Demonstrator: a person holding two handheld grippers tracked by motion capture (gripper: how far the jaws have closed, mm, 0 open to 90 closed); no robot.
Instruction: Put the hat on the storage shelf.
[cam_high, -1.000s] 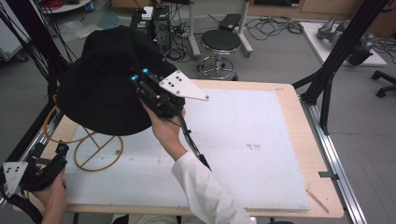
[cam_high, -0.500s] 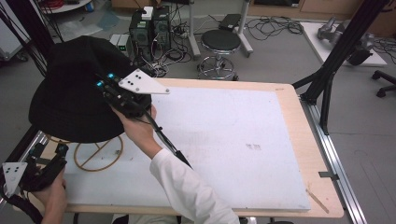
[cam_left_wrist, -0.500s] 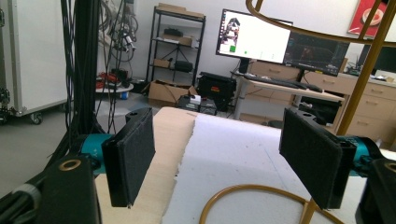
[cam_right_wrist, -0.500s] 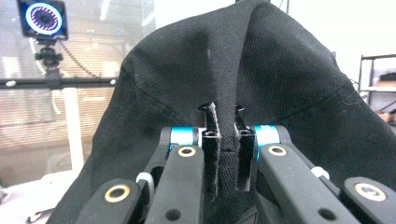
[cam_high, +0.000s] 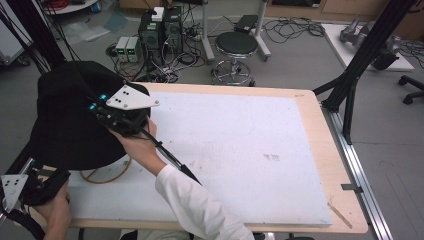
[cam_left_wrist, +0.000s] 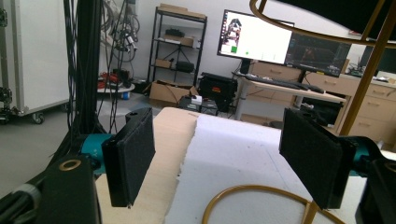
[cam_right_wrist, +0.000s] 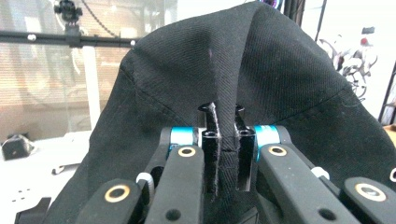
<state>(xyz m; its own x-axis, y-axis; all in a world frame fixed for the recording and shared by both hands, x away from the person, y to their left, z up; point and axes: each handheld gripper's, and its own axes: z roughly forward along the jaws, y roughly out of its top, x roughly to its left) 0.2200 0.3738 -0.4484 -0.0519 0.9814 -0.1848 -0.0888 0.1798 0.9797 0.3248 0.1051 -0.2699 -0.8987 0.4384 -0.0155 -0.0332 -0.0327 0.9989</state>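
A black fabric hat (cam_high: 70, 120) hangs over the table's left edge, pinched in a fold by my right gripper (cam_high: 102, 109), which is shut on it. In the right gripper view the jaws (cam_right_wrist: 226, 135) squeeze a ridge of the hat (cam_right_wrist: 266, 60). A gold wire stand (cam_high: 107, 175) sits under the hat, with its top hidden and only its base ring peeking out. My left gripper (cam_high: 45, 184) rests at the front left corner, open. Through its wide jaws (cam_left_wrist: 224, 154) I see the gold wire stand's pole (cam_left_wrist: 369, 74) and the base ring (cam_left_wrist: 243, 193) just ahead.
A white foam board (cam_high: 240, 150) covers most of the wooden table (cam_high: 320, 130). Behind the table stand a round stool (cam_high: 236, 45) and electronics boxes with cables (cam_high: 160, 30). A black frame leg (cam_high: 360, 60) rises at the right. A monitor (cam_left_wrist: 254, 42) glows in the room beyond.
My right gripper has carried the hat leftward and slightly down, so the hat now covers the stand's top. The left gripper has stayed put.
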